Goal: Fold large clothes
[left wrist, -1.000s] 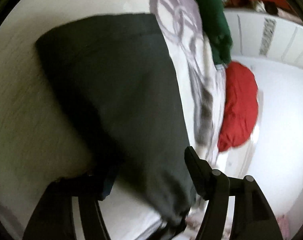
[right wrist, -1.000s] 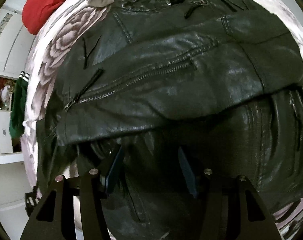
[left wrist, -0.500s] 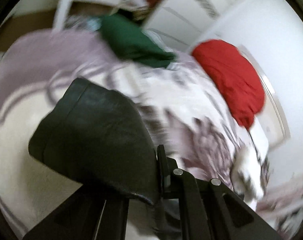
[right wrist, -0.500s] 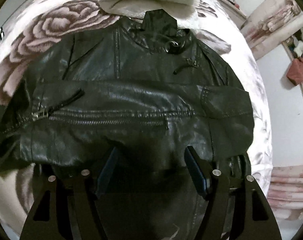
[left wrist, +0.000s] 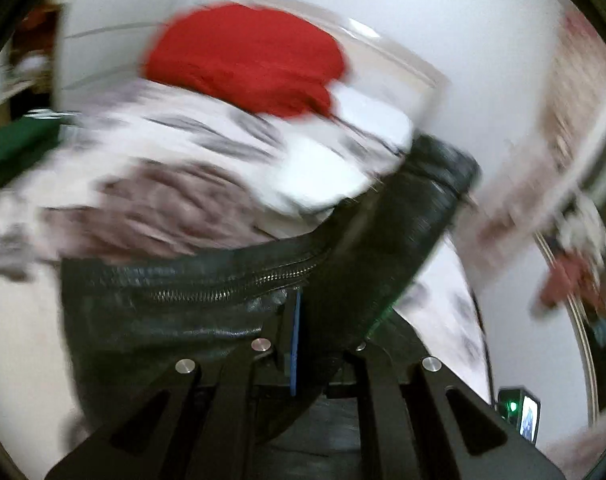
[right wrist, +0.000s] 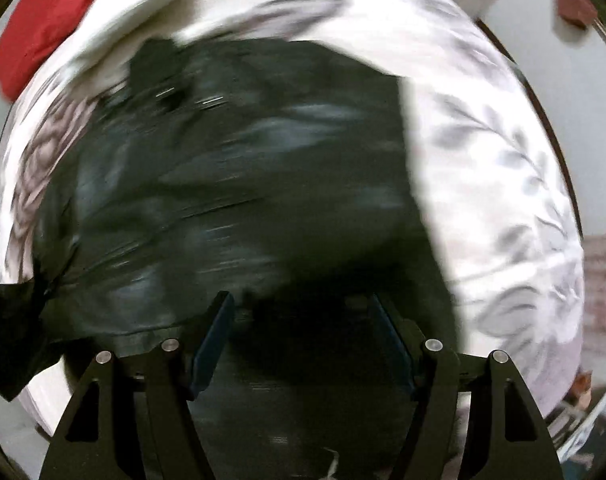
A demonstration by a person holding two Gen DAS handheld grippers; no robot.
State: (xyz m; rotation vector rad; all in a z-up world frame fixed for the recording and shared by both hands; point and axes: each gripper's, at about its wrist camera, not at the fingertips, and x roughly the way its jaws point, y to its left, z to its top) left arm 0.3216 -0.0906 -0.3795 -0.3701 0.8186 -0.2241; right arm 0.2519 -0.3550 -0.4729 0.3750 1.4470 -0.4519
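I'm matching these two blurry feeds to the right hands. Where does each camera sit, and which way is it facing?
Left wrist: on the left gripper, looking along its shut fingers, which pinch a sleeve of the black leather jacket, across the floral bedspread toward a red garment; only the fingers show.
Right wrist: on the right gripper, facing down onto the jacket on the bed; its open fingers show, with nothing gripped.
Shared: jacket, bedspread, red garment.
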